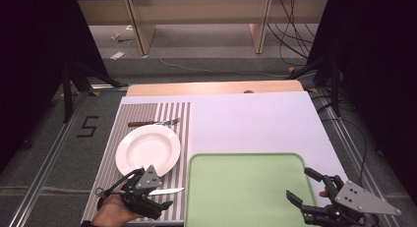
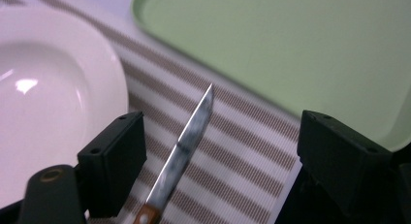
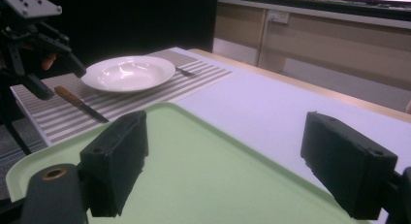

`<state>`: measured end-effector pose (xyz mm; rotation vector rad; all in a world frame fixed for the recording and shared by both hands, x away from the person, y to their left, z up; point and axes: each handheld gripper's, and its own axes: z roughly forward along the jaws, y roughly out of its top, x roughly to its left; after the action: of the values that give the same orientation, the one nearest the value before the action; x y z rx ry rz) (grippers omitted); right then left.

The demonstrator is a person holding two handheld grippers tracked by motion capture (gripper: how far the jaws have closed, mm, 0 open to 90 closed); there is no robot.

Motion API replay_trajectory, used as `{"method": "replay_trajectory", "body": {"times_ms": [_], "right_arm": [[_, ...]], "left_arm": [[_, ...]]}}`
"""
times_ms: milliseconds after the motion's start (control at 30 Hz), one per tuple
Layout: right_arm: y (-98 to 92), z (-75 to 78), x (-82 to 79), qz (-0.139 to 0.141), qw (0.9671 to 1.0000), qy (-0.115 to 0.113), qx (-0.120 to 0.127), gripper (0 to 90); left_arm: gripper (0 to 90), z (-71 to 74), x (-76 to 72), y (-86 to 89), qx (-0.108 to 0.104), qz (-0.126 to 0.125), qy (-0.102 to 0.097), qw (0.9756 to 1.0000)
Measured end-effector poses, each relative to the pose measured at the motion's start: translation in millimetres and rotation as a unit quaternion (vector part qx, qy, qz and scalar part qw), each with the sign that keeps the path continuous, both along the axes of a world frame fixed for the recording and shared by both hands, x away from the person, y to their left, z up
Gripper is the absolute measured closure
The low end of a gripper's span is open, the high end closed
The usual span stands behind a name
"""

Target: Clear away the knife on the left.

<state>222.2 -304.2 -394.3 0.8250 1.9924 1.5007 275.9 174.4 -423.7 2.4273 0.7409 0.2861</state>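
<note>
A wooden-handled knife (image 1: 164,191) lies on the striped placemat (image 1: 182,124) below a white deep plate (image 1: 147,149). My left gripper (image 1: 152,190) is open around the knife, a jaw on either side of it. In the left gripper view the blade (image 2: 191,134) points up between the wide jaws, untouched, with the plate (image 2: 43,103) at left. A fork (image 1: 155,122) rests beyond the plate. My right gripper (image 1: 298,182) stands open and holding nothing over the right edge of the green tray (image 1: 246,187). The right gripper view shows the knife (image 3: 80,104) flat on the mat below the left gripper (image 3: 60,81).
A white cover (image 1: 255,121) spreads over the table right of the placemat. The wooden table edge (image 1: 211,88) runs along the back. Beyond it are floor cables (image 1: 295,35) and wooden shelving (image 1: 142,25). A "5" (image 1: 87,126) is marked on the floor at left.
</note>
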Motion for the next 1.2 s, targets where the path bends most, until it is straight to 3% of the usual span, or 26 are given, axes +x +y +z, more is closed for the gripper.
{"method": "replay_trajectory", "body": {"times_ms": [100,133,300,500,633,1100,1200], "right_arm": [[0.4,0.1,0.1,0.000,1.0000,0.000,0.001,18.2],[0.4,0.2,-0.2,0.001,1.0000,0.001,-0.002,18.2],[0.4,-0.1,0.4,0.001,1.0000,0.001,-0.002,18.2],[0.4,-0.2,0.5,0.003,1.0000,0.001,-0.002,18.2],[0.8,-0.2,0.4,0.004,1.0000,0.000,-0.002,18.2],[1.1,-0.2,0.5,0.006,1.0000,0.001,-0.002,18.2],[1.2,-0.1,0.5,0.006,1.0000,0.001,-0.001,18.2]], "left_arm": [[17.8,-5.3,-0.6,5.5,0.014,0.012,0.017,0.9997],[18.1,-8.0,-1.0,8.8,0.029,0.013,0.024,0.9992],[18.3,-14.8,0.5,16.6,0.057,0.031,0.054,0.9964],[18.2,-20.0,5.4,26.2,0.069,0.049,0.069,0.9940],[20.0,-26.5,13.2,36.3,0.081,0.073,0.092,0.9897],[31.1,-36.8,32.5,41.6,0.106,0.083,0.123,0.9833],[35.6,-40.2,35.6,38.6,0.123,0.077,0.130,0.9809]]}}
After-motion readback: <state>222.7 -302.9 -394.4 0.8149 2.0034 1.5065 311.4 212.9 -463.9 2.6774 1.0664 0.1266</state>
